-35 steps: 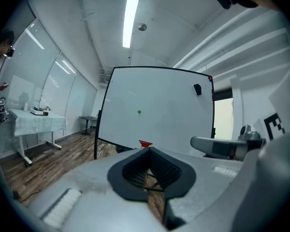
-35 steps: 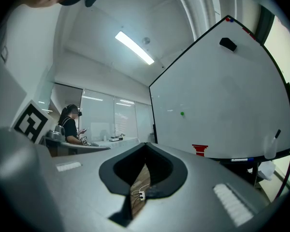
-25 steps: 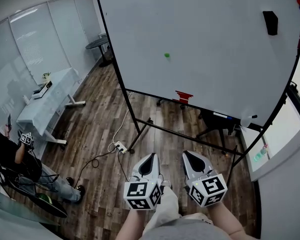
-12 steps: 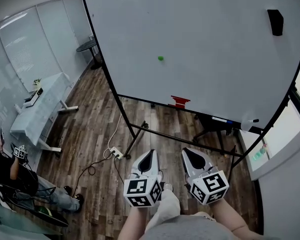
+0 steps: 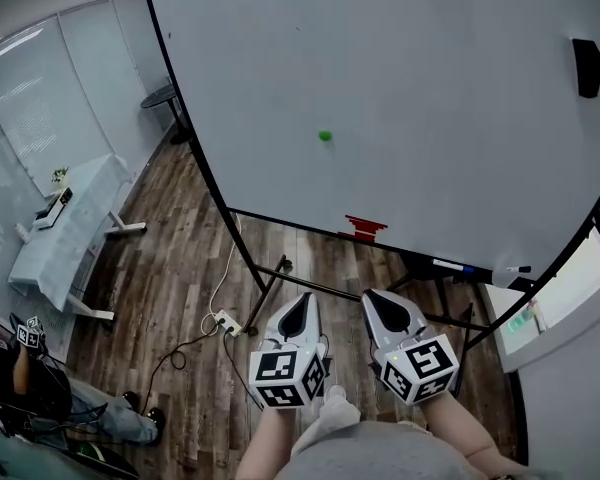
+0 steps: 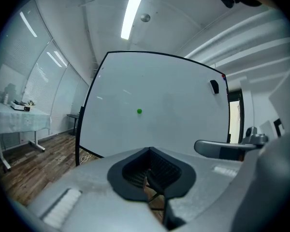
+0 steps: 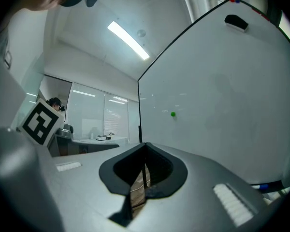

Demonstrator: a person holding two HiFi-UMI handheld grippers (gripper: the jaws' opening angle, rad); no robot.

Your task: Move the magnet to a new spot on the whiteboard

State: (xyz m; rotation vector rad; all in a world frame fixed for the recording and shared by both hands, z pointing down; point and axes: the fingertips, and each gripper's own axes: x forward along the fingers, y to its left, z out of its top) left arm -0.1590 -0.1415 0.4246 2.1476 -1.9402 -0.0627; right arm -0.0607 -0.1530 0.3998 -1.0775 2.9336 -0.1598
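While held low and side by side before the person's waist, the left gripper (image 5: 298,310) and right gripper (image 5: 382,308) point toward the whiteboard (image 5: 450,78), jaws closed on nothing, well apart from the green magnet (image 5: 325,136) on its left half.

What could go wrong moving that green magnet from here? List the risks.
1. Both the left claw and right claw are shut and low, far from the green magnet; reaching in shut could knock it off the whiteboard.
2. The board stands on a thin frame; a hard push may rock it.
3. A power strip and cable lie on the floor beside that frame: a trip hazard.
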